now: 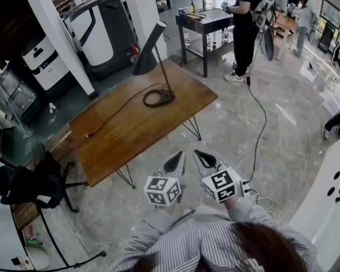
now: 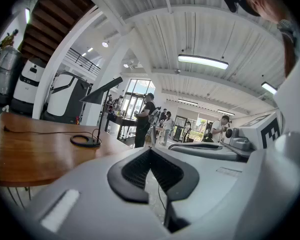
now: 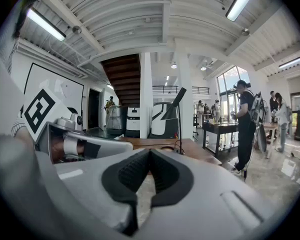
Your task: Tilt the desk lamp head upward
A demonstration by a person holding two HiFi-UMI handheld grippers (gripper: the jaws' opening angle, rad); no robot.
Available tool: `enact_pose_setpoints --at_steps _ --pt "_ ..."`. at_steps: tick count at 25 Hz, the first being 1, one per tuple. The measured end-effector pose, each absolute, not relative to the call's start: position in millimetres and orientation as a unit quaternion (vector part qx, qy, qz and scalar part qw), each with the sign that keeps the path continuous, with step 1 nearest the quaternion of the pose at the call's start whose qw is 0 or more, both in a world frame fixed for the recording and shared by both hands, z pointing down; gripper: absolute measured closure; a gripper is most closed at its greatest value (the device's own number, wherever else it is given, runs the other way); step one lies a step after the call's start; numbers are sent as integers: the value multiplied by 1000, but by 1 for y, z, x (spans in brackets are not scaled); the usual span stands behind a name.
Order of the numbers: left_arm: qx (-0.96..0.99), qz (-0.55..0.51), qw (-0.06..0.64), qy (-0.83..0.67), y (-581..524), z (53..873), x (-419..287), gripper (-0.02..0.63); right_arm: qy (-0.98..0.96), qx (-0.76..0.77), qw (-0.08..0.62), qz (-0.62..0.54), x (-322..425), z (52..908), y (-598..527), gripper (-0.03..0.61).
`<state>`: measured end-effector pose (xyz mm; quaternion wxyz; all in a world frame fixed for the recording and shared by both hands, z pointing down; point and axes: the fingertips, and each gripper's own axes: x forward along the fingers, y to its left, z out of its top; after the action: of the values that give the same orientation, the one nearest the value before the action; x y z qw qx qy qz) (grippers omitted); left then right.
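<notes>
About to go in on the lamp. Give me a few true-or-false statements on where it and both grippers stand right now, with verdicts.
1. The desk lamp stands on the wooden table. True.
2. The left gripper is clamped on the lamp head. False: it is shut on nothing, off the table's near edge, close to the person.
3. The right gripper has its jaws together, with nothing between them. True.
4. The lamp head is tilted upward. False: its wide opening faces down toward the tabletop.
5. The lamp's cord trails across the tabletop. True.

Striped-sleeved arms hold the left tongs and right tongs side by side, jaws together.
</notes>
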<state>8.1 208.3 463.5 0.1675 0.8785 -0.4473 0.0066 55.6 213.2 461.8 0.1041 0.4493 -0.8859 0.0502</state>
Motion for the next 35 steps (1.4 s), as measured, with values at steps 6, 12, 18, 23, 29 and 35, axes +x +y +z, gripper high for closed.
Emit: enact_pose_setpoints --at_steps 6,12,18,23,29,35 --pt "876 -2 177 -449 205 465 5 614 -887 450 96 49 55 458 207 577" --pt "875 -4 181 -448 205 465 8 614 -889 445 96 49 55 458 207 577" --pt "874 -8 189 -448 200 466 11 614 -892 439 97 47 55 458 204 577" --pt "871 -20 196 -449 188 466 15 612 -896 432 91 44 60 457 194 577" --pt "863 -36 206 -461 162 472 15 612 -901 423 92 39 69 467 168 577" --pt "854 -47 214 -472 110 477 -1 612 -906 414 81 28 63 467 118 577"
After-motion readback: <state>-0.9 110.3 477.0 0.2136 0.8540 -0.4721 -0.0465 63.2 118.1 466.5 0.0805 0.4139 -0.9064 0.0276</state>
